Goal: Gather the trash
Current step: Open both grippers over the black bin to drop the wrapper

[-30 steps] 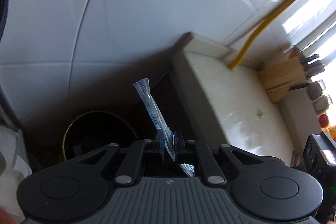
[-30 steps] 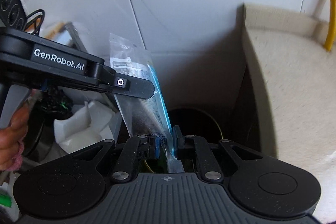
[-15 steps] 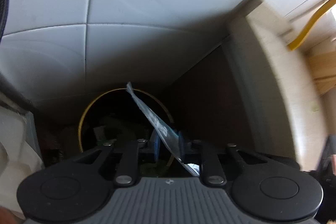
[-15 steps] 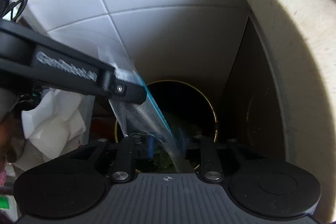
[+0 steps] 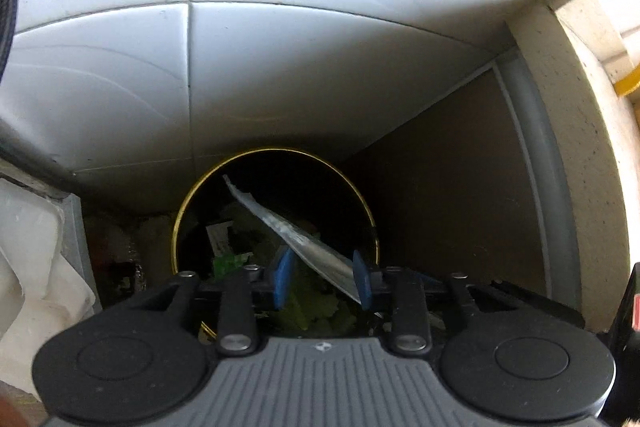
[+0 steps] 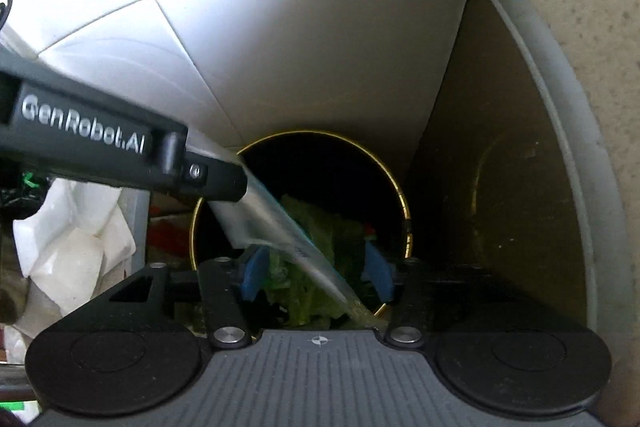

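Both claws are seen with their blue pads drawn apart, where half a second ago they were pinched on the clear plastic wrapper (image 5: 296,239). On the left claw (image 5: 322,279) a moderate gap is shown, and the wrapper lies slanted across it, resting against the right-hand pad (image 5: 362,283) but no longer clamped. On the right claw (image 6: 316,273) the gap is wider, and the same wrapper (image 6: 280,227) is seen running between the pads without being squeezed; whether it brushes either pad cannot be told. The release is judged to have just been made. Beyond the pads, the wrapper is poised over the mouth of the dark, gold-rimmed bin (image 5: 276,151), its upper end reaching across the opening. Green leafy scraps (image 6: 316,227) and a piece of printed paper (image 5: 218,237) are seen inside. A second ago the bin was lower and off to one side; it is now centred under both claws. The bin is tucked between the white tiled wall (image 5: 280,47) and the side of a pale stone worktop (image 5: 576,131), with crumpled white plastic (image 5: 28,251) at the left. The wrapper is expected to slide in; this piece is all but collected.
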`<move>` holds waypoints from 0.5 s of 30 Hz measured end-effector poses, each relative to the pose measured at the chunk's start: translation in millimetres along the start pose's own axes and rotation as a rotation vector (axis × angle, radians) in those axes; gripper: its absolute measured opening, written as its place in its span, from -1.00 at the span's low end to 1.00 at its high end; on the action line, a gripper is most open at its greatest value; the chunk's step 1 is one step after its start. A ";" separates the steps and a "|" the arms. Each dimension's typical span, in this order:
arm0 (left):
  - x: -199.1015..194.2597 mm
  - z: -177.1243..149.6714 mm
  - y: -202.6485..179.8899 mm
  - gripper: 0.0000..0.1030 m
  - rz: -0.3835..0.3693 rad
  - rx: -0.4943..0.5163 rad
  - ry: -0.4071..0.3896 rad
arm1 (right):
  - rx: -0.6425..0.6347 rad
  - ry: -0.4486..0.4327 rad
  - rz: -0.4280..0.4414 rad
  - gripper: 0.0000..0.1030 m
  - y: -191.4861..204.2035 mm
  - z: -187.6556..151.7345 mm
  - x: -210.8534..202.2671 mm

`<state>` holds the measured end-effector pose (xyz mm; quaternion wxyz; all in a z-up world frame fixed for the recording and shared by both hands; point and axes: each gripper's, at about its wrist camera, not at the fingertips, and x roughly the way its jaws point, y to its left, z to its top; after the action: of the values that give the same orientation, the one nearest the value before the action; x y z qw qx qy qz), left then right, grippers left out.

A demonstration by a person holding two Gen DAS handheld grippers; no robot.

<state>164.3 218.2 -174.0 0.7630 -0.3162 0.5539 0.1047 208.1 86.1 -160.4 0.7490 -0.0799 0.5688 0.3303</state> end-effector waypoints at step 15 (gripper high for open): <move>-24.1 3.0 2.4 -0.26 0.041 0.003 -0.093 | 0.025 -0.013 0.030 0.43 -1.0 0.8 -3.2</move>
<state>156.7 226.5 -152.4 0.7862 -0.2983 0.5243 0.1341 208.9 84.4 -157.5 0.7487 -0.0598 0.5689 0.3351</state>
